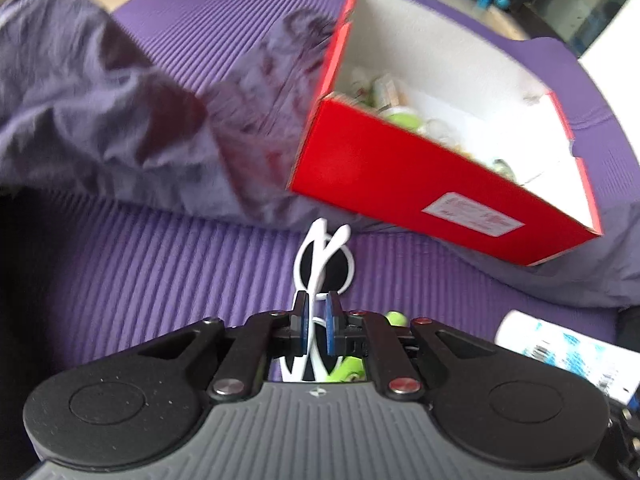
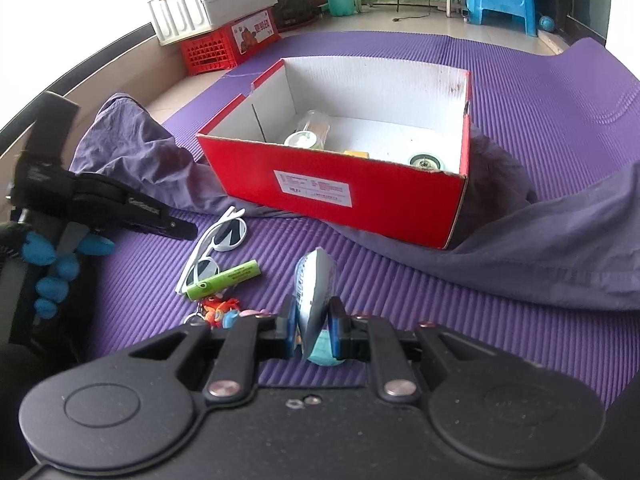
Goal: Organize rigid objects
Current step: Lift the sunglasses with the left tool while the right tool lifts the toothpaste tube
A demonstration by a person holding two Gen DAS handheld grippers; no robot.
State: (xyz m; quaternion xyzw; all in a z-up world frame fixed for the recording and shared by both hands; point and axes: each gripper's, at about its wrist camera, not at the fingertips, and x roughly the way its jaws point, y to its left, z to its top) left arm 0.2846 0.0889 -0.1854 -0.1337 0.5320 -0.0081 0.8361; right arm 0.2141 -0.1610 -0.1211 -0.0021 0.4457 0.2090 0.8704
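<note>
White plastic sunglasses (image 1: 324, 264) pinched in the left gripper (image 1: 317, 320); right gripper (image 2: 316, 330) clamps a crinkled packet (image 2: 316, 284) — perhaps foil.

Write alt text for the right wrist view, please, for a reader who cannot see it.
The right claw is shut on a flat blue-and-white packet, raised above a purple mat. Ahead stands an open red box with a few small items inside. To the left lie white sunglasses, a green tube and a small orange toy.
</note>
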